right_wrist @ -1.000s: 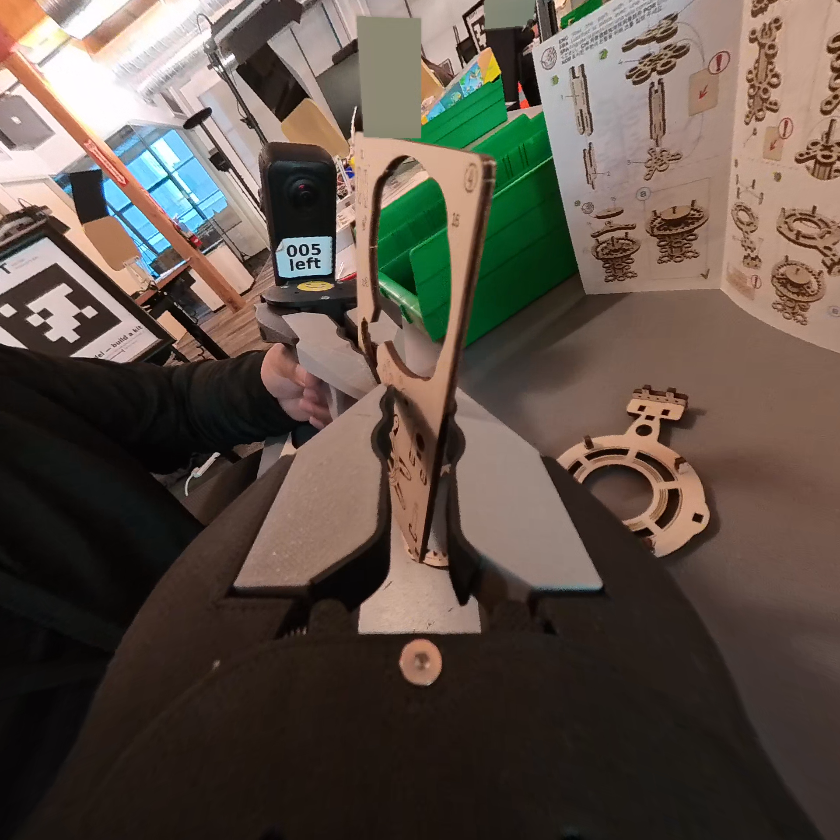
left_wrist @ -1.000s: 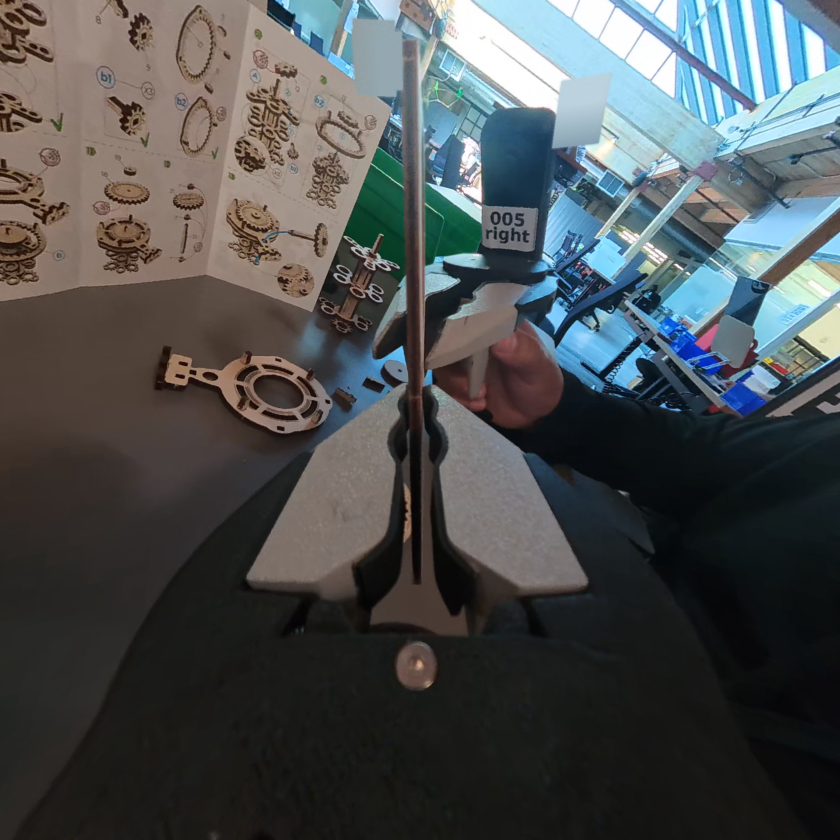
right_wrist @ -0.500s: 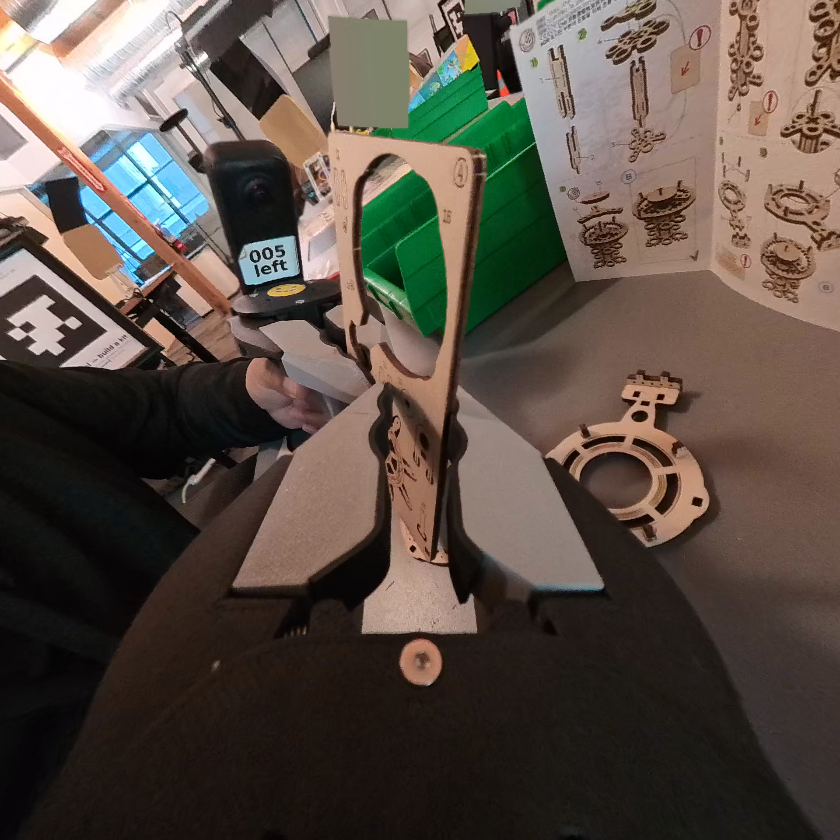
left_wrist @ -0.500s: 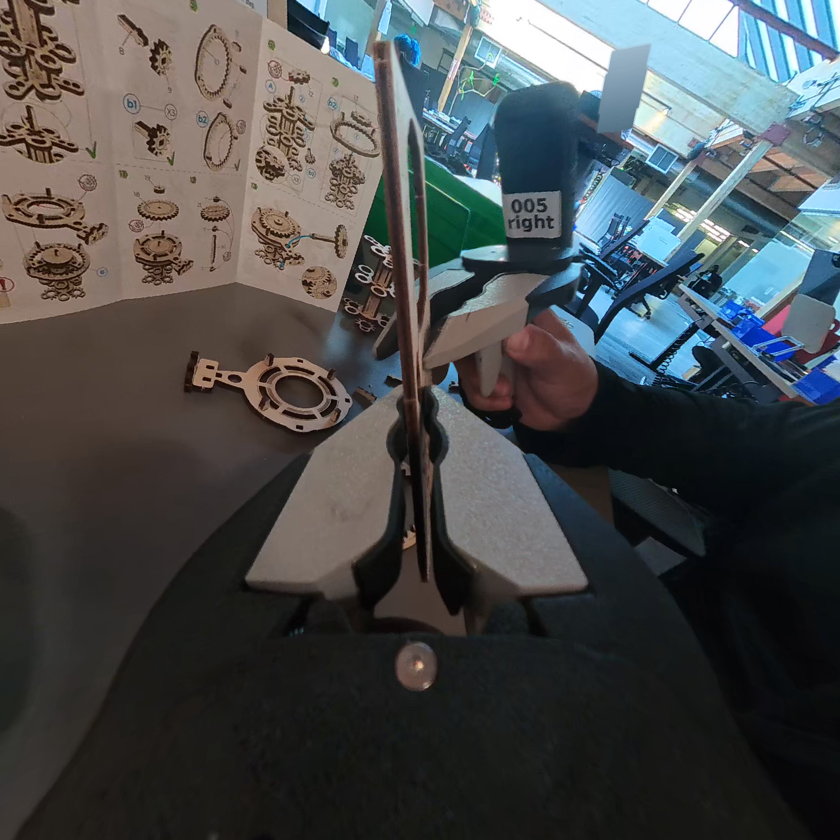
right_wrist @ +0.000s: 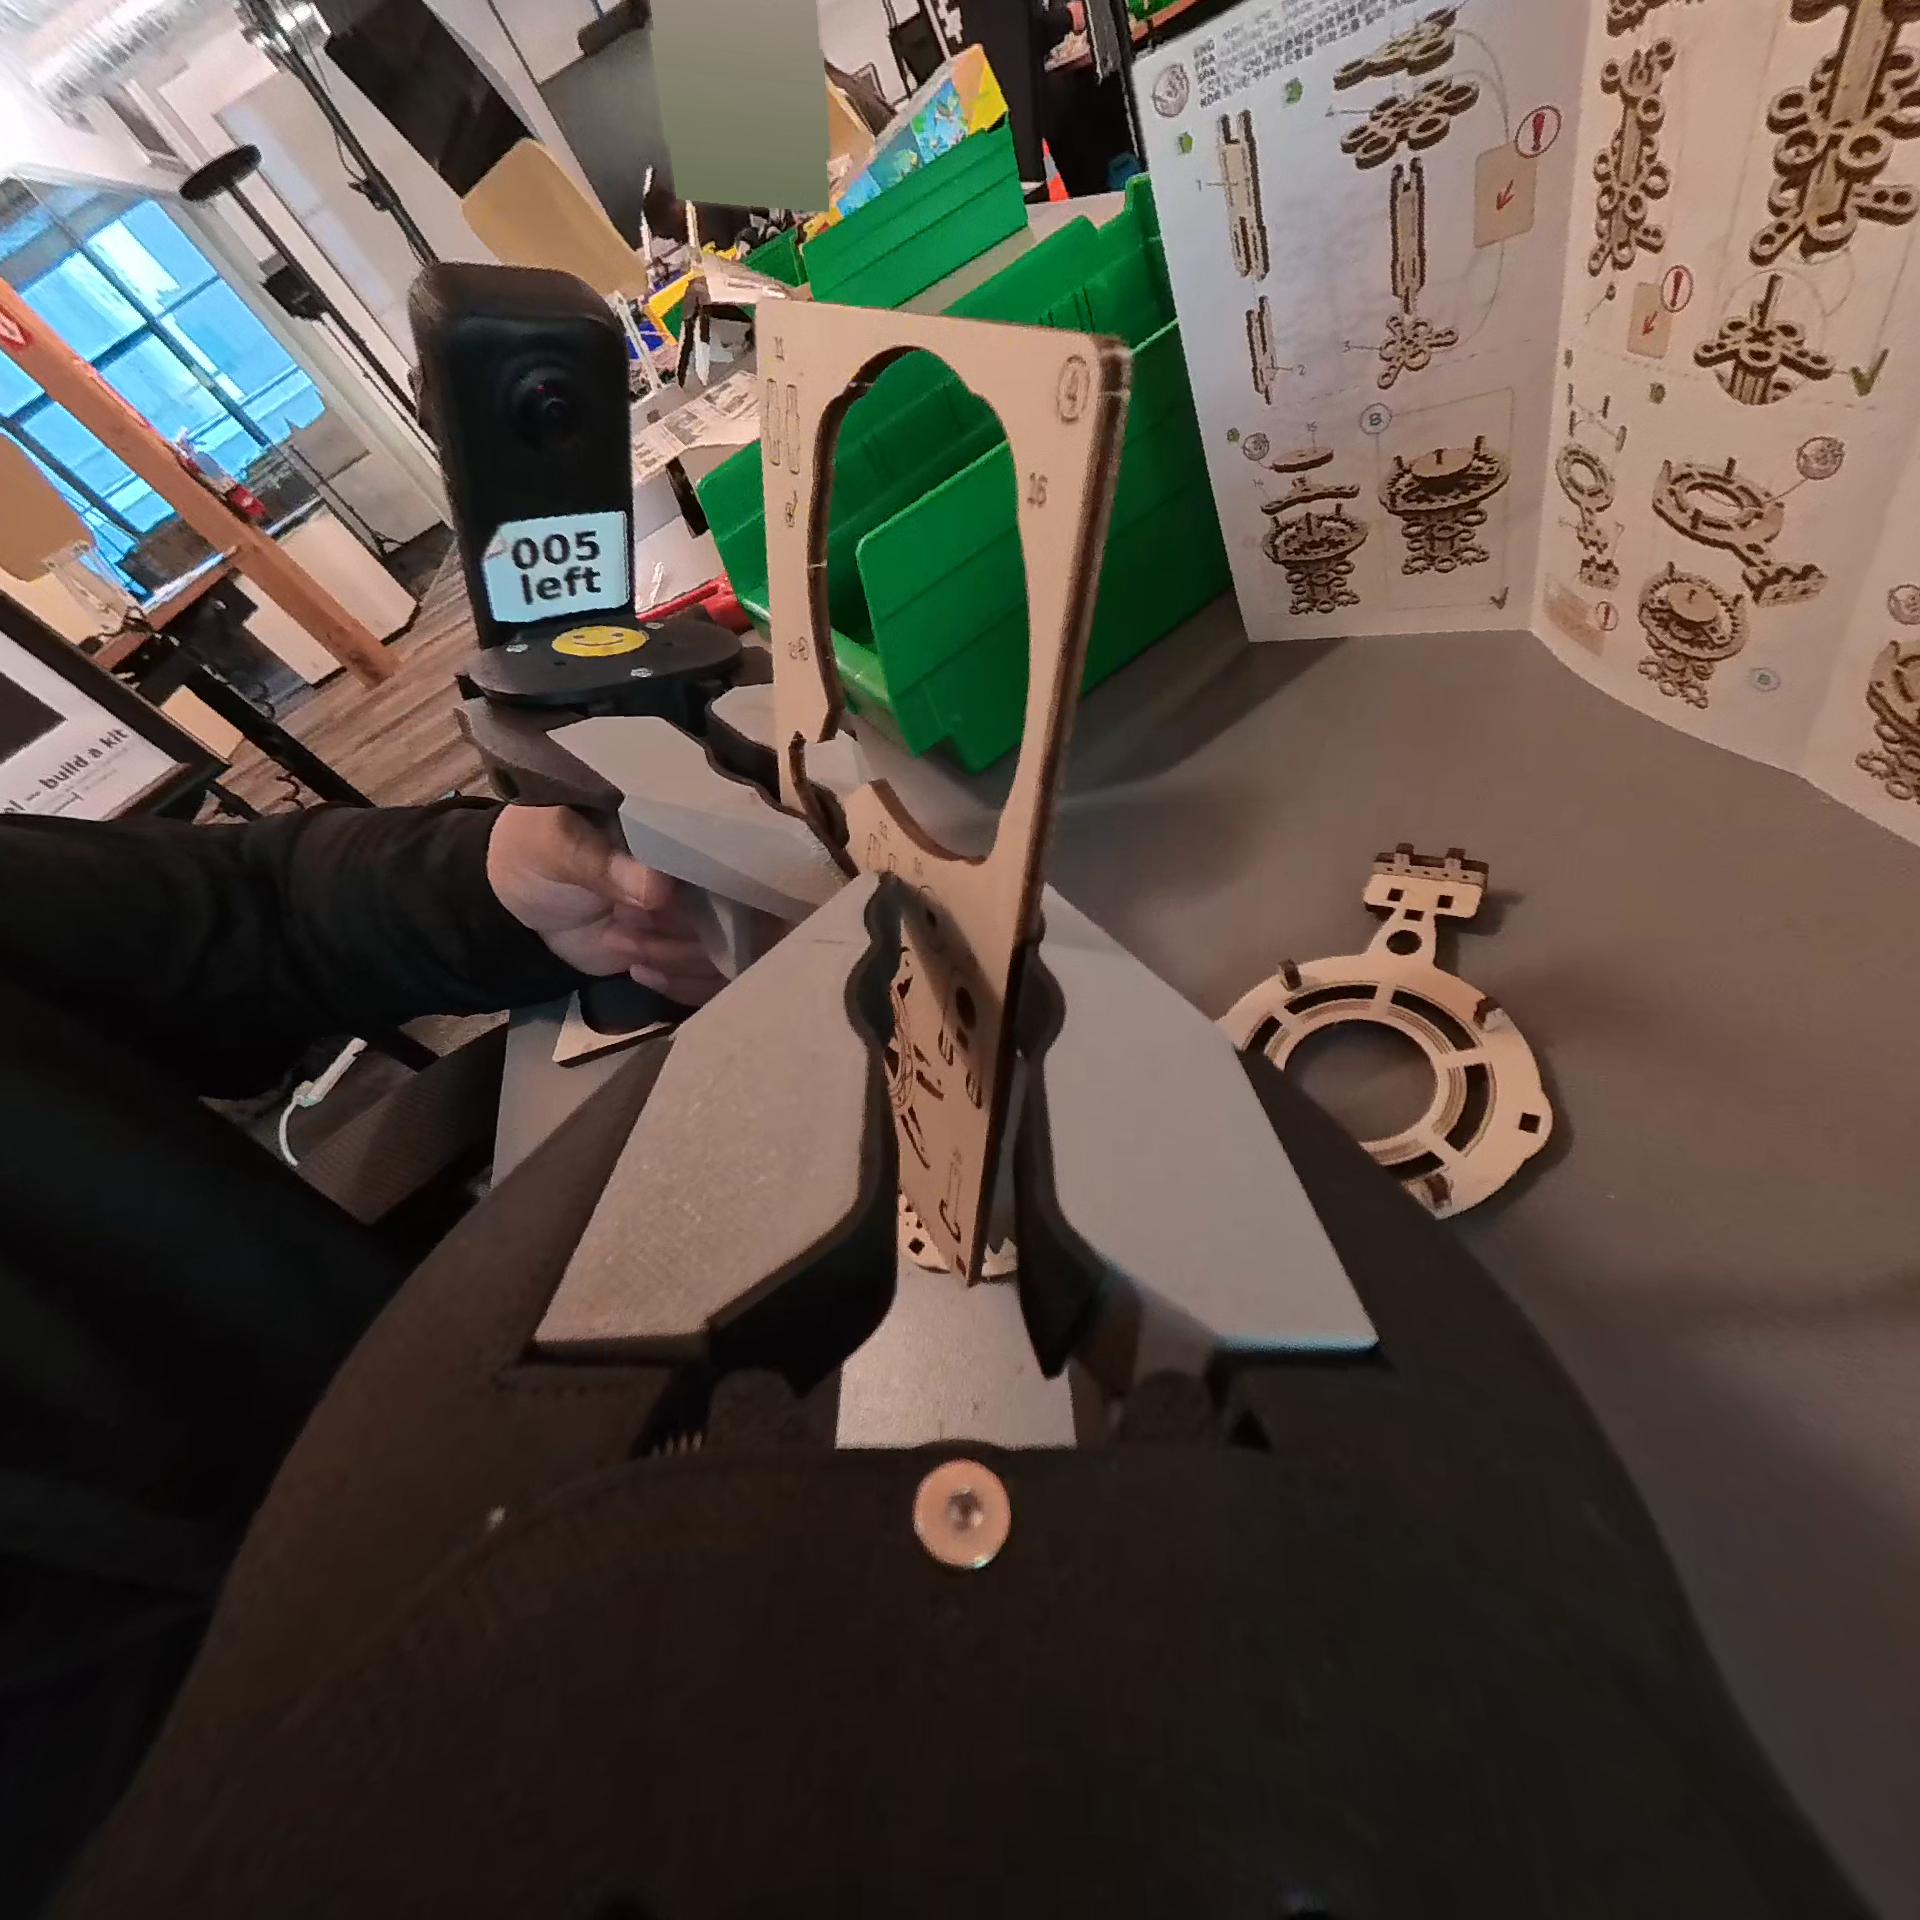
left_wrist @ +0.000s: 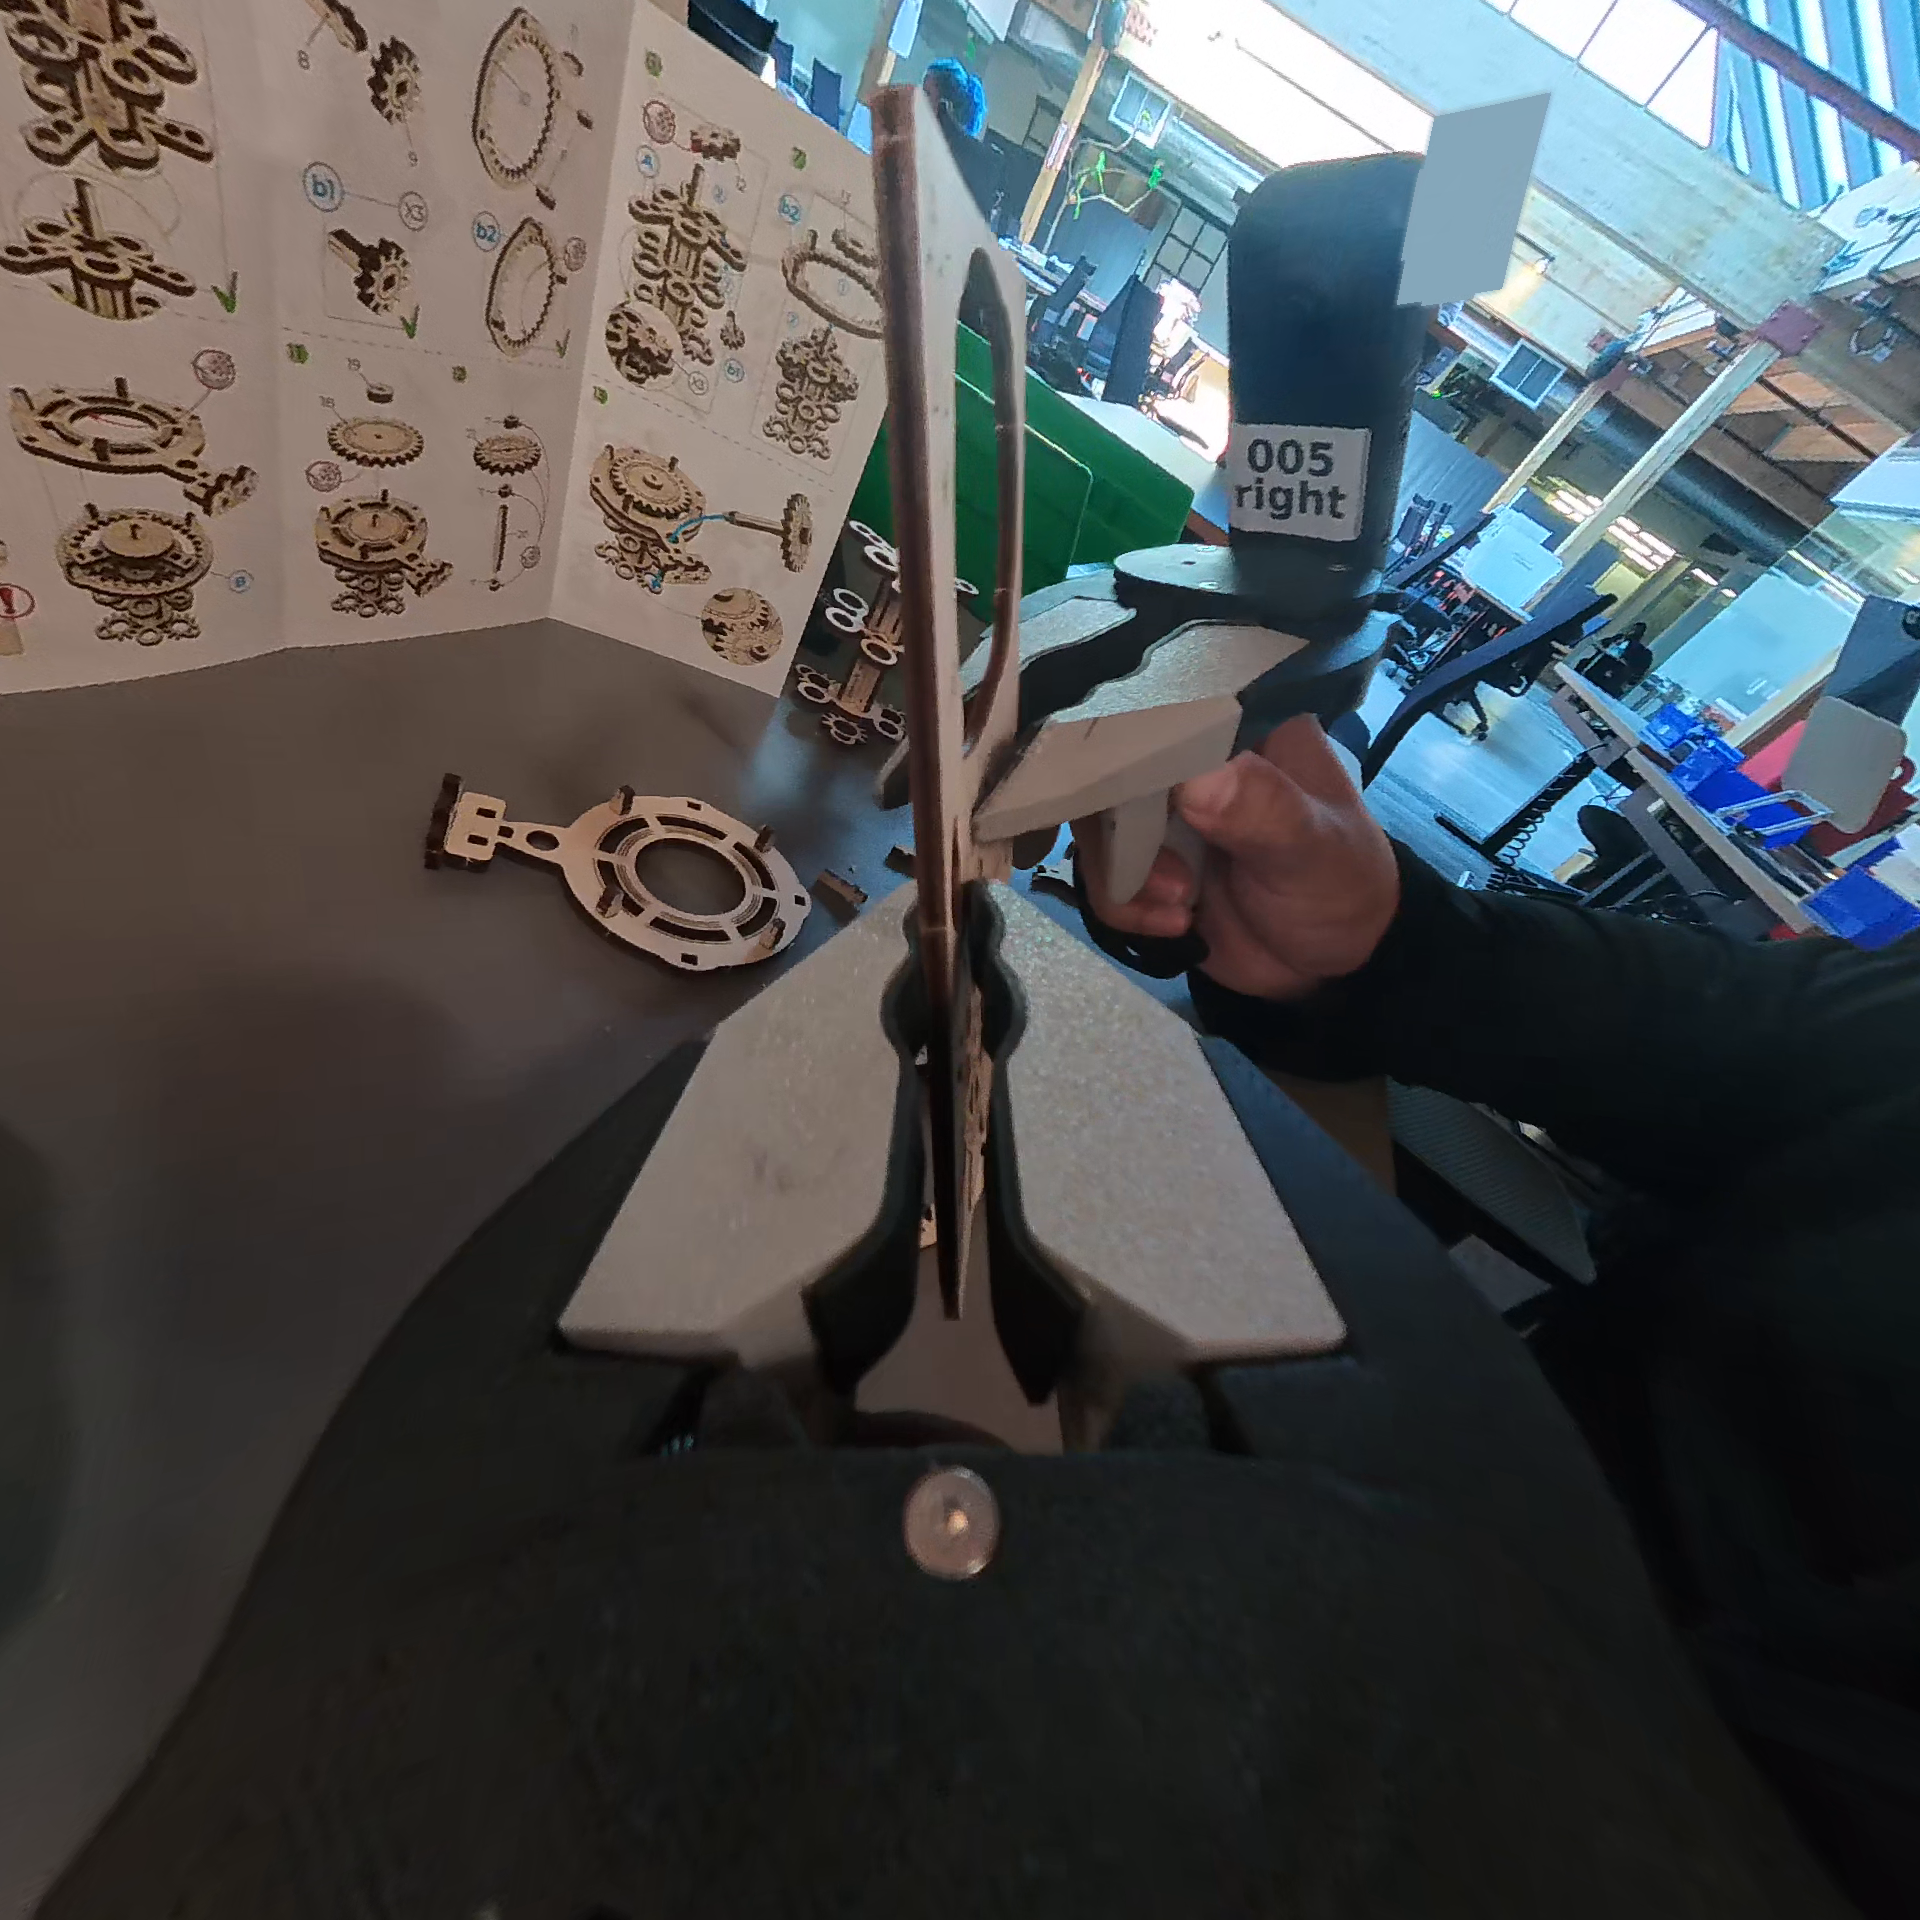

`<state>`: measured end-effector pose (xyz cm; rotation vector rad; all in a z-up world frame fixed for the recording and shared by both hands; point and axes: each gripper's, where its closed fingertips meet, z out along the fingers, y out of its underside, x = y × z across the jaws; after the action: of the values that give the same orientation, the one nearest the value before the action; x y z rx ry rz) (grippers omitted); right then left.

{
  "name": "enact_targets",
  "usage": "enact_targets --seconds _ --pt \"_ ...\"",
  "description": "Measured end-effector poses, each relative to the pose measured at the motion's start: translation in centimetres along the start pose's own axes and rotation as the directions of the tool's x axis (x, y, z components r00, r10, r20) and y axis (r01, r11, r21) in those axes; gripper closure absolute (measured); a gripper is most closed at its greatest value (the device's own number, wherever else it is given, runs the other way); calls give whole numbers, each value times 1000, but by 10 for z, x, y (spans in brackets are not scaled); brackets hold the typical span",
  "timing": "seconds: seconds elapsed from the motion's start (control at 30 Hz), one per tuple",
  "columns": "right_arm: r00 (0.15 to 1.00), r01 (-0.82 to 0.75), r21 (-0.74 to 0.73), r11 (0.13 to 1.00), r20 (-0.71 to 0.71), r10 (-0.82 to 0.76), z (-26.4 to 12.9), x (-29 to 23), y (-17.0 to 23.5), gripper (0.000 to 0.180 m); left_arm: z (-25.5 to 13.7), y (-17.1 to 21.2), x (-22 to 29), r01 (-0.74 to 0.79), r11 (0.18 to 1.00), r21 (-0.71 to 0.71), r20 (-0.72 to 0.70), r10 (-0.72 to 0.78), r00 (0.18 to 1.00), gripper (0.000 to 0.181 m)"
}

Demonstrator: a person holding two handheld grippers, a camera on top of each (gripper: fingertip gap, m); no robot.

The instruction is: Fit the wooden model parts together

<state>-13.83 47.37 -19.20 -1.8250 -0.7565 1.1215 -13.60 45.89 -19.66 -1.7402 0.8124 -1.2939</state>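
A flat wooden parts sheet [left_wrist: 940, 520] with a large cut-out stands upright above the table. It shows almost edge-on in the left wrist view and face-on in the right wrist view [right_wrist: 1060, 623]. My left gripper [left_wrist: 951, 914] is shut on its lower edge. My right gripper [right_wrist: 956, 904] is shut on the same sheet from the other side. Each gripper shows in the other's view: the right [left_wrist: 966, 800], the left [right_wrist: 821, 821]. A wooden ring part with an arm [left_wrist: 608, 868] lies flat on the grey table [left_wrist: 260, 1039], apart from both grippers; it also shows in the right wrist view [right_wrist: 1475, 1101].
A folded instruction sheet [left_wrist: 312, 364] stands along the table's far side, also in the right wrist view [right_wrist: 1662, 312]. Green bins [right_wrist: 1143, 582] stand behind it. A small wooden assembly with loops [left_wrist: 862, 665] and loose wooden bits [left_wrist: 836, 888] lie near the ring part. My left and right fingertips are right by each other.
The sheet has turned a little, so its face and cut-out show more in the left wrist view. Both grippers stay shut on it. The ring part has not moved.
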Motion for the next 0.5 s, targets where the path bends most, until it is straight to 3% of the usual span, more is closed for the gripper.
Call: enact_targets --seconds 0.5 --pt "999 20 1 1000 -47 -20 2 2 0 164 0 0 -4 -8 1000 -3 38 8 999 180"
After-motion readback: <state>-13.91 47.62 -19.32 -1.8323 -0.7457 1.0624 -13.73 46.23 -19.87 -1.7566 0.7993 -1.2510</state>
